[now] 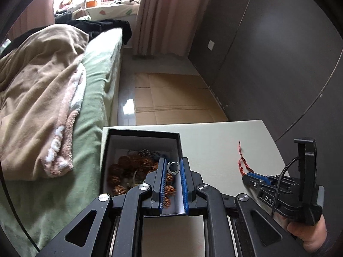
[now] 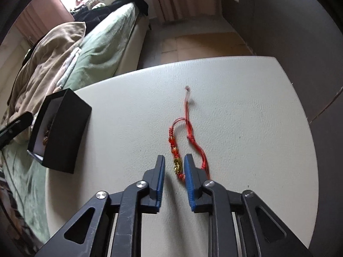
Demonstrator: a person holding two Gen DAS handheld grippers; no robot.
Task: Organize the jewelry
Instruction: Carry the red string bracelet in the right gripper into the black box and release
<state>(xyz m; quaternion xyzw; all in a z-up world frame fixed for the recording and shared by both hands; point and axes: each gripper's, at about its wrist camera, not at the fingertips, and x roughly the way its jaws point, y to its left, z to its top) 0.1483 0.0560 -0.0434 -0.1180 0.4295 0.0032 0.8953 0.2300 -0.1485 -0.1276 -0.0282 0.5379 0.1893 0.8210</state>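
Note:
A black box [image 1: 141,131] stands open at the left end of the white table [image 1: 214,139], with brown beads [image 1: 128,165] inside. Over the box my left gripper [image 1: 173,162] is shut on a small silver ring [image 1: 173,168], pinched at the fingertips. A red cord bracelet [image 2: 188,128] with a gold charm lies on the table [image 2: 235,107]. My right gripper [image 2: 174,160] is down at the table, its jaws a narrow gap apart. The charm lies between them and the pads do not press it. In the left wrist view the right gripper [image 1: 246,176] reaches the bracelet [image 1: 242,165] from the right.
A bed with a green sheet [image 1: 94,98] and a beige blanket [image 1: 42,81] runs along the table's left side. Flattened cardboard [image 1: 171,98] lies on the floor beyond the table. A dark wall [image 1: 278,64] stands to the right. A hand [image 1: 308,235] holds the right gripper.

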